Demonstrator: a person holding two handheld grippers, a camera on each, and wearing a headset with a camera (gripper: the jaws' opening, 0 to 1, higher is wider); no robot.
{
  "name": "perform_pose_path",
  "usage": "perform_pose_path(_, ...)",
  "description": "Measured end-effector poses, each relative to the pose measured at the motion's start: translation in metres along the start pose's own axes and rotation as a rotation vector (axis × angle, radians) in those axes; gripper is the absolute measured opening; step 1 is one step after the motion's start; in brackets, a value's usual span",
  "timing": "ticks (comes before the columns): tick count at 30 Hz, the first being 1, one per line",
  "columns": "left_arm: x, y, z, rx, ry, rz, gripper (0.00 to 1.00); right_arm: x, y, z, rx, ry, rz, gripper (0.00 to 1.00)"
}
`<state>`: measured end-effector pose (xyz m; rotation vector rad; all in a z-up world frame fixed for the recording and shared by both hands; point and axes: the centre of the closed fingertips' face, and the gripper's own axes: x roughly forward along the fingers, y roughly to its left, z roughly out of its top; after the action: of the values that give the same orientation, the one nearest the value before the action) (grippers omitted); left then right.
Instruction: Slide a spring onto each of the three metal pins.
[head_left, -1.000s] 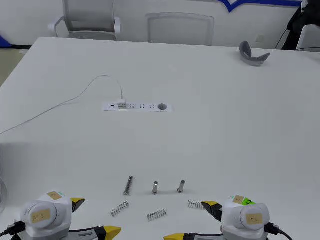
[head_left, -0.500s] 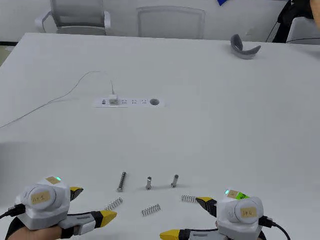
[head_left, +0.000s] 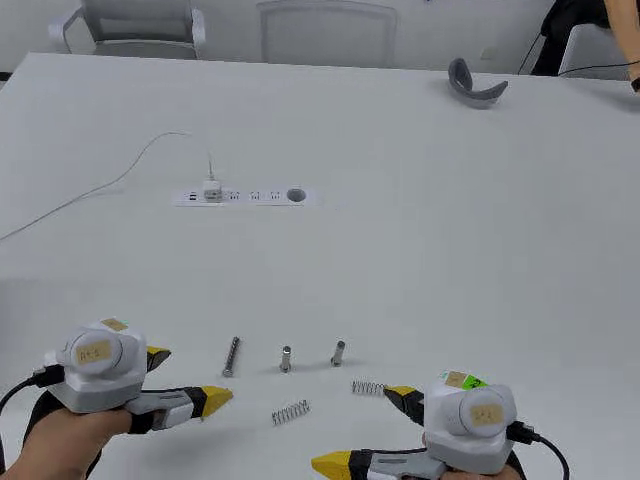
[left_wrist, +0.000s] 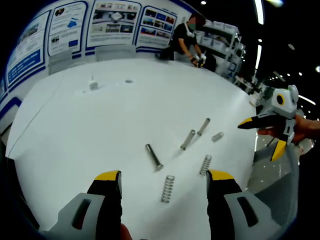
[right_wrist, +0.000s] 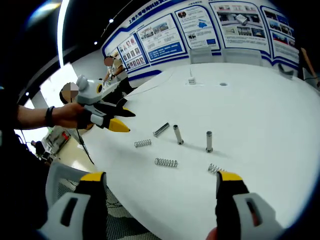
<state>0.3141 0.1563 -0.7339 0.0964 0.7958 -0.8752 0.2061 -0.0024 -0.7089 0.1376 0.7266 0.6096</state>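
Three metal pins sit near the table's front edge: one lying flat (head_left: 231, 356) and two upright (head_left: 285, 359) (head_left: 338, 352). One spring (head_left: 290, 411) lies in front of them and another (head_left: 367, 387) to the right. In the left gripper view all three springs (left_wrist: 168, 188) (left_wrist: 205, 164) (left_wrist: 217, 136) lie on the table. My left gripper (head_left: 187, 375) (left_wrist: 164, 176) is open, just left of the flat pin, with the nearest spring between its jaws' lines. My right gripper (head_left: 362, 428) (right_wrist: 160, 176) is open, its far jaw beside the right spring (right_wrist: 215, 169).
A white power strip (head_left: 245, 196) with a plugged cable (head_left: 110, 185) lies mid-table. A grey curved object (head_left: 475, 85) rests at the far right. Chairs (head_left: 330, 30) stand behind the far edge. The table edge runs close under both grippers.
The camera has tilted, shifting the whole picture. My left gripper has moved forward toward the springs and the flat pin, covering the left spring in the head view. The right gripper has barely moved.
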Motion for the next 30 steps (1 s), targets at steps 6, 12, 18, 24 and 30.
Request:
perform_pose_path(6, 0.007, 0.002, 0.002, -0.017, 0.008, -0.003, 0.67, -0.001, -0.001, -0.001, 0.006, 0.003, 0.0, 0.92)
perform_pose_path(12, 0.017, 0.005, 0.005, -0.033, 0.017, -0.008, 0.66, -0.002, -0.001, -0.003, 0.011, 0.004, -0.005, 0.92)
perform_pose_path(18, 0.027, 0.01, 0.011, -0.042, 0.025, -0.014, 0.66, -0.002, -0.002, -0.003, 0.016, 0.002, -0.008, 0.92)
perform_pose_path(24, 0.039, 0.013, 0.011, -0.061, 0.041, -0.007, 0.61, -0.003, -0.002, -0.003, 0.018, 0.001, -0.01, 0.92)
perform_pose_path(30, 0.05, 0.011, 0.01, -0.071, 0.056, -0.01, 0.59, -0.002, -0.002, -0.006, 0.025, 0.009, -0.009, 0.92)
